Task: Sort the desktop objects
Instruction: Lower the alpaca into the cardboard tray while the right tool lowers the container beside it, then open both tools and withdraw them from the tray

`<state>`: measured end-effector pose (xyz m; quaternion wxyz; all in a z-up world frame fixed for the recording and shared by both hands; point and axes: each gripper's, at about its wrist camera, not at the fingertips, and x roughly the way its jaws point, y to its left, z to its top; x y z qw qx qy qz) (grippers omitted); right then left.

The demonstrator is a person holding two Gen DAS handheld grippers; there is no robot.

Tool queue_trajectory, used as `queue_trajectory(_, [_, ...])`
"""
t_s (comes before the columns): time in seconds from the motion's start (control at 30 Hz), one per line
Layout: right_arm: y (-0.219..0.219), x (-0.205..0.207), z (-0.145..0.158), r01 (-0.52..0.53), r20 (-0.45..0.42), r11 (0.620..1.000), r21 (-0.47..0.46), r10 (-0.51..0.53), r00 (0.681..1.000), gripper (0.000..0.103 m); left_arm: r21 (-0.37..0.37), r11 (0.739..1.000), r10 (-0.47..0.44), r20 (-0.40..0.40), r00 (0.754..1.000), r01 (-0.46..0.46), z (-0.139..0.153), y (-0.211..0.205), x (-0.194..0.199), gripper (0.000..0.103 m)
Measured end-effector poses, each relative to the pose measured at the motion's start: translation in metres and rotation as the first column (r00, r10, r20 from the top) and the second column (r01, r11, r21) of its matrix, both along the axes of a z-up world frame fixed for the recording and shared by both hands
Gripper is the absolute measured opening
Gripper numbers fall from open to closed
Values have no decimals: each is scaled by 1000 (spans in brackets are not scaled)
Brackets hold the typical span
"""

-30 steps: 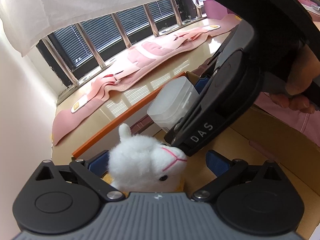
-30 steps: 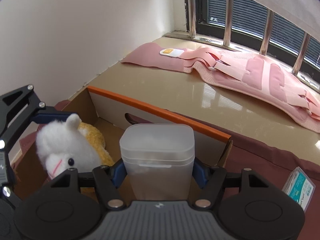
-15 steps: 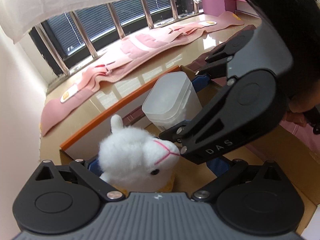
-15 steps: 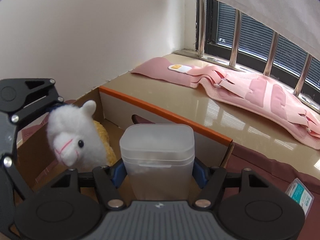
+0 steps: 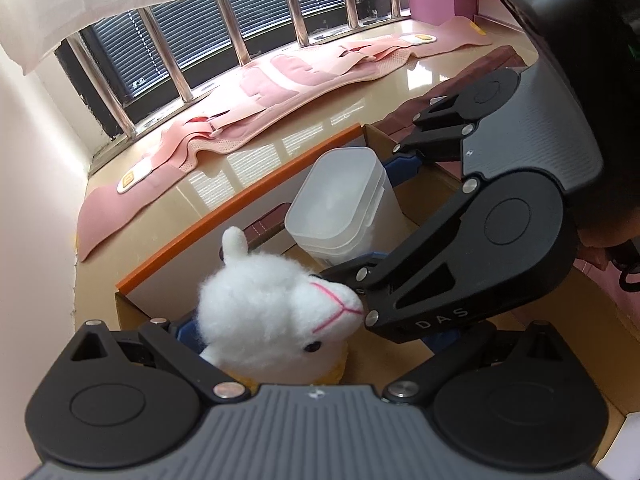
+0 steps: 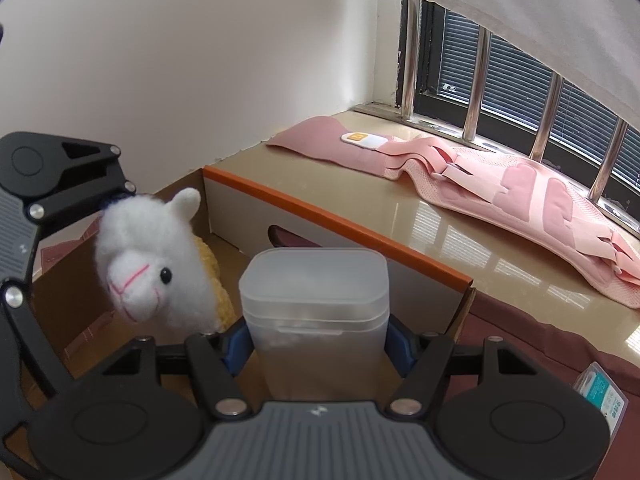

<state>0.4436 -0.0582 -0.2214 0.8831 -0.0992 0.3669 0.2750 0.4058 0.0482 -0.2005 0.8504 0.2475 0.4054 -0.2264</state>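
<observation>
Over the open cardboard box point(image 6: 328, 220), with its orange-edged far wall and hand slot, both claws hang with their loads above the brown floor of the box. I cannot make out anything lying on that floor; the parts in view are bare card.

The right claw point(image 6: 318, 338) is clamped on a frosted plastic container point(image 6: 316, 304), its blue pads pressing the two sides below the lid. The container stands upright with its lid on; what is inside is too cloudy to tell. From the left wrist view the same container point(image 5: 340, 204) sits near the orange-edged wall, with the right claw point(image 5: 380, 216) reaching in from the right.

The left claw point(image 5: 316, 332) is closed on a white plush alpaca point(image 5: 272, 312), gripping low on the body where a yellow part shows, so the head with its pink stitched mouth rises between the fingers. The alpaca's muzzle touches, or nearly touches, the black linkage of the right claw, which crosses just in front of it. In the right wrist view the alpaca point(image 6: 156, 268) is just left of the container, apart from it.

Behind the box, on the glossy beige surface point(image 6: 420, 216) under the barred window point(image 6: 520, 76), lies a pink fabric brace point(image 6: 500, 184). A small packet point(image 6: 600, 390) lies on dark red cloth point(image 6: 540, 344) to the right.
</observation>
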Motion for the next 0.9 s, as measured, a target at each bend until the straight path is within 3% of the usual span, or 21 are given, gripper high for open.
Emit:
queue_trajectory(0.53, [-3, -2, 12, -7, 7, 1000, 30, 7, 1000, 71, 5, 1000, -13, 20, 1000, 12, 10, -3, -7, 103])
queue_trajectory(0.67, [-3, -6, 28, -6, 41, 999, 44, 5, 999, 83, 2, 1000, -11, 31, 999, 11, 19, -3, -10, 103])
queue_trajectory(0.83, [-5, -14, 53, -2, 76, 998, 64, -3, 997, 87, 0, 1000, -2, 43, 999, 2, 33, -2, -15, 103])
queue_trajectory(0.9, [-7, -18, 63, 3, 85, 997, 71, -9, 996, 93, -2, 1000, 4, 46, 999, -4, 39, -2, -17, 103])
